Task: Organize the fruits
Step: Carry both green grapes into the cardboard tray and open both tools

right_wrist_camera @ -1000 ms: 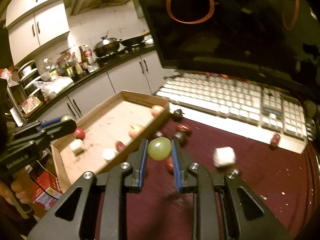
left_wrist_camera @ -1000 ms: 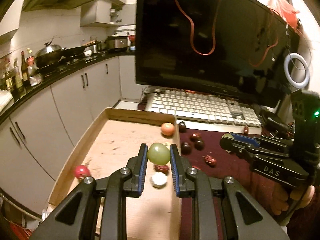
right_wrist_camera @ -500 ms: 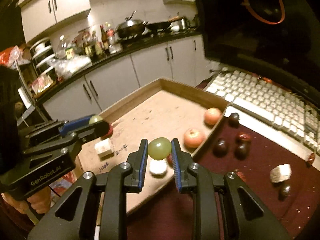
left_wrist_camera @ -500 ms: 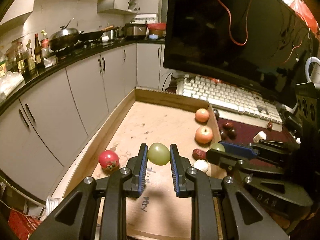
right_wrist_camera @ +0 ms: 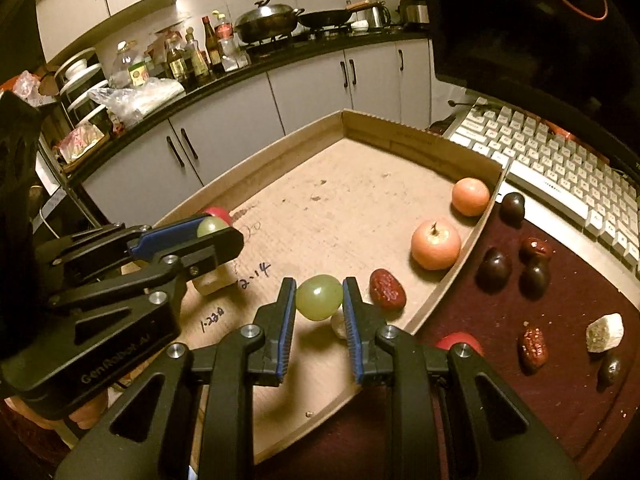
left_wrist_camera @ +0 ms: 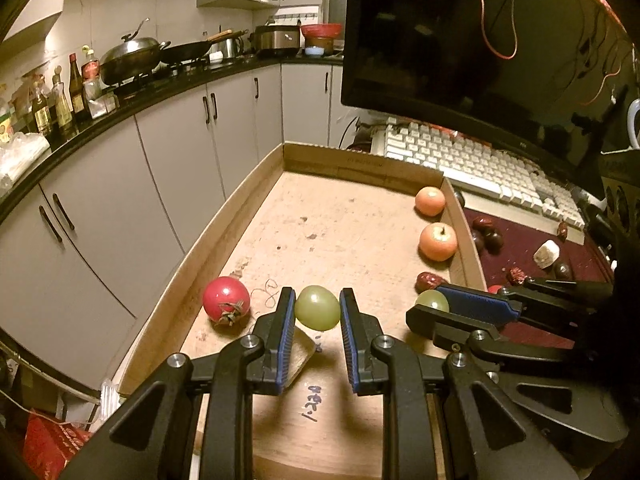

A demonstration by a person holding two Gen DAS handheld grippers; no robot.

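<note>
Holding: left tongs [left_wrist_camera: 317,307] clamp a green grape [left_wrist_camera: 317,307] between their blue pads, pointed down over the near part of the cardboard tray [left_wrist_camera: 362,166].
Right tongs: right tongs [right_wrist_camera: 319,298] pinch a second green grape [right_wrist_camera: 319,298], low over the tray's near right side.
Beside left grape: a red cherry tomato [left_wrist_camera: 226,299] at 9 o'clock, just beside the left pad; a pale cube [left_wrist_camera: 299,354] lies beneath the tongs at 7 o'clock.
Beside right grape: a red date [right_wrist_camera: 387,289] at 3 o'clock, close to the right pad; a pale lump [right_wrist_camera: 338,325] sits just below at 5 o'clock.
Further out: two small apples [right_wrist_camera: 436,244] against the tray's right wall at 1 o'clock.
Still on the bench: dark plums [right_wrist_camera: 494,270], more dates [right_wrist_camera: 533,346] and a white cube [right_wrist_camera: 605,333] lie on the maroon bench [right_wrist_camera: 560,380] at 3 o'clock, outside the tray.
Step, as I judge it: both grapes are about to be set down in the tray.
Risk one: a round grape let go above the floor may roll away, toward the wall or into the tomato.
Risk two: the two tongs are near each other; crossing paths could knock a grape loose.
Risk three: pressing harder could split the soft skin.
Risk four: lowering the right tongs onto the pale lump or date would nudge them.
</note>
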